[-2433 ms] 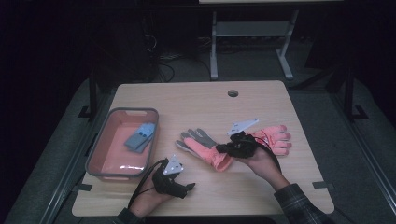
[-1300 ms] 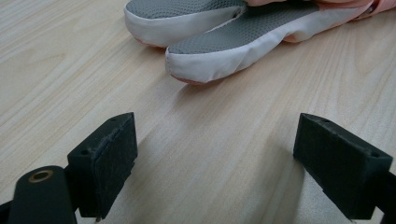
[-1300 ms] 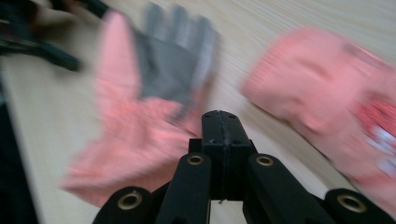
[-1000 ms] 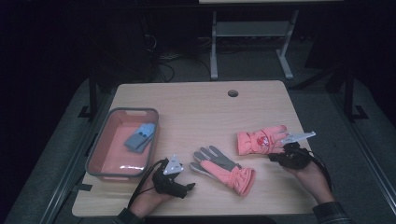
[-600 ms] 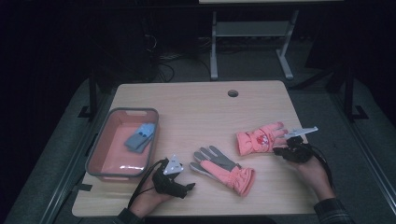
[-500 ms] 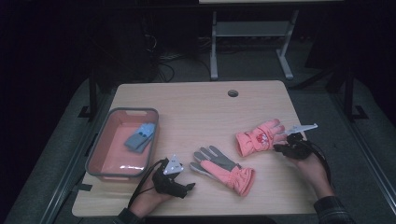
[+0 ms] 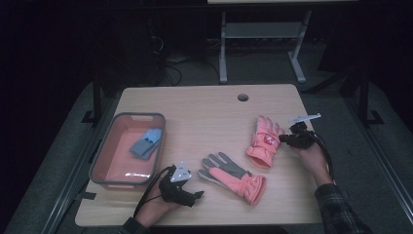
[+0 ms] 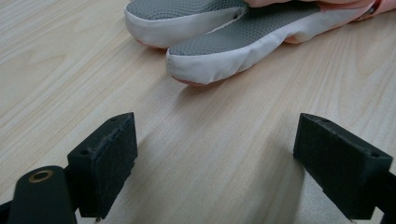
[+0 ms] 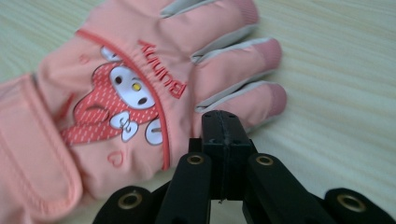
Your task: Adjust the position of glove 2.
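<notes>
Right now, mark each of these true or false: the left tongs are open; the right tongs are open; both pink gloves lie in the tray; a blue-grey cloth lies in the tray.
The left tongs are open: true, with bare table between the jaws.
The right tongs are open: false, the jaws are pressed together beside the glove with the bunny picture.
Both pink gloves lie in the tray: false, that glove and the grey-palmed glove lie on the table.
A blue-grey cloth lies in the tray: true.
</notes>
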`<state>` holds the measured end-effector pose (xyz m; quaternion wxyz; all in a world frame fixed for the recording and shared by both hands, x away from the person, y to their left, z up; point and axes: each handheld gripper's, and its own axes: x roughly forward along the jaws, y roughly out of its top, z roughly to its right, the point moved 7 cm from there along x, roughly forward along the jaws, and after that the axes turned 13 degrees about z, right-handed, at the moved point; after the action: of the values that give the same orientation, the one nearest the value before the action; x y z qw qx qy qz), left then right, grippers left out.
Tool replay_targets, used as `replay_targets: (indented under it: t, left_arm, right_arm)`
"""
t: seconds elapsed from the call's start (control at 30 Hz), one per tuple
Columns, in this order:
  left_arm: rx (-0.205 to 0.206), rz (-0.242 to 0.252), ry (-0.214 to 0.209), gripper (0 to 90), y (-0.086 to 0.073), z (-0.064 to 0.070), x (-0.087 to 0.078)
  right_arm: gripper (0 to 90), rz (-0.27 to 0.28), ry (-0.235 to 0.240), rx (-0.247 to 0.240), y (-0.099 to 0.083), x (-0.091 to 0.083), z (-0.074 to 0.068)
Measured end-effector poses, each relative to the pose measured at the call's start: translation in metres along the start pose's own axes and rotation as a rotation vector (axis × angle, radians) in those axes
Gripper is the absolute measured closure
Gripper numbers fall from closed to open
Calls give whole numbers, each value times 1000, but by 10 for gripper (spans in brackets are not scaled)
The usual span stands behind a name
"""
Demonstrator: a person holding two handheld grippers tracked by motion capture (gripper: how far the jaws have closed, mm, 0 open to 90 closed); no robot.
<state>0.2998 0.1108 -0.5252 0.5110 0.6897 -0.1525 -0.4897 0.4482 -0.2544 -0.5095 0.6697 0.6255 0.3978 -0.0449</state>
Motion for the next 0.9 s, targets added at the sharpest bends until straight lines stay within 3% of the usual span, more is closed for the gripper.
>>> replay_targets:
  t: [0.1, 0.2, 0.37, 0.57, 0.73, 0.9]
  left_arm:
    - [0, 0, 0, 129, 0, 0, 0]
    - [2, 0, -1, 129, 0, 0, 0]
    - [1, 0, -1, 128, 0, 0, 0]
    - [3, 0, -2, 129, 0, 0, 0]
    - [4, -1, -2, 129, 0, 0, 0]
    - [3, 0, -2, 129, 0, 0, 1]
  right_arm:
    - [898, 13, -4, -3, 5, 1, -2]
    - [898, 32, 29, -7, 11, -9, -12]
    - [898, 76, 141, 1, 25, -22, -43]
    - [897, 74, 243, -44, 34, -16, -87]
    - [897, 26, 255, -96, 31, -1, -108]
    - [897, -12, 261, -99, 21, 2, -108]
